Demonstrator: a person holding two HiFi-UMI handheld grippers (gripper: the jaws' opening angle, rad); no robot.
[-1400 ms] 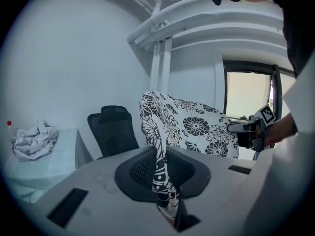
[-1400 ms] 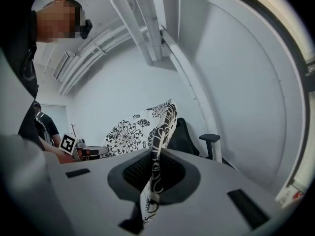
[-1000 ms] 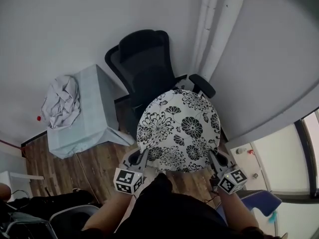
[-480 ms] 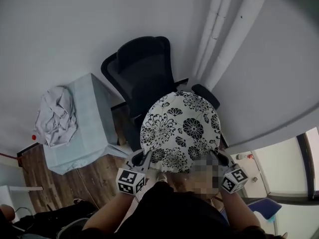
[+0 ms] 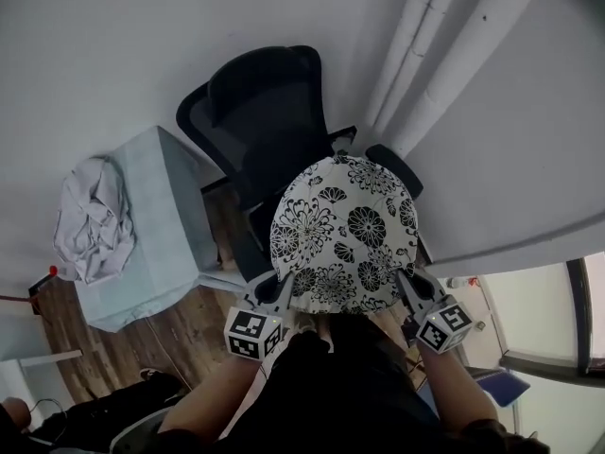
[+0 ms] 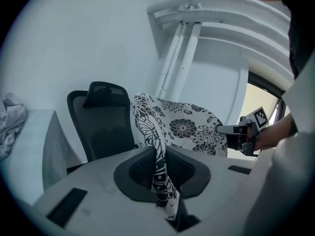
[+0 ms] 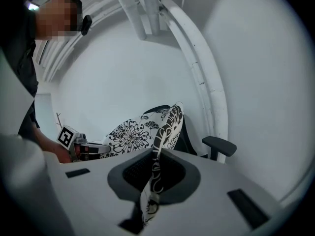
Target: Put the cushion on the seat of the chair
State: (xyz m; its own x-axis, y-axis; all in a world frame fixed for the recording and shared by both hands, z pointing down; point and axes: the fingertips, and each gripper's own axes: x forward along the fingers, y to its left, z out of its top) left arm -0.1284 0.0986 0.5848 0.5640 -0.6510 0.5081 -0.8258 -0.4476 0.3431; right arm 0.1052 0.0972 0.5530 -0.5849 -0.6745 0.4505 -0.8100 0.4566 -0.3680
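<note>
1. A pale blue-grey boxy cabinet (image 5: 168, 197) stands on brown wood-plank flooring (image 5: 142, 340).
2. A crumpled pale grey cloth (image 5: 88, 220) lies on its top.
3. Two white round pipes (image 5: 444, 55) run along the wall.

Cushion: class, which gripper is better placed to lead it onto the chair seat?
Left, probably. Both are shut on edges of the cushion, but the left gripper lines up with the backrest of the chair, while the right gripper lines up with its armrest.

Head view looks steeply down; L/R gripper views share cushion (image 5: 345, 235), chair (image 5: 265, 112).
</note>
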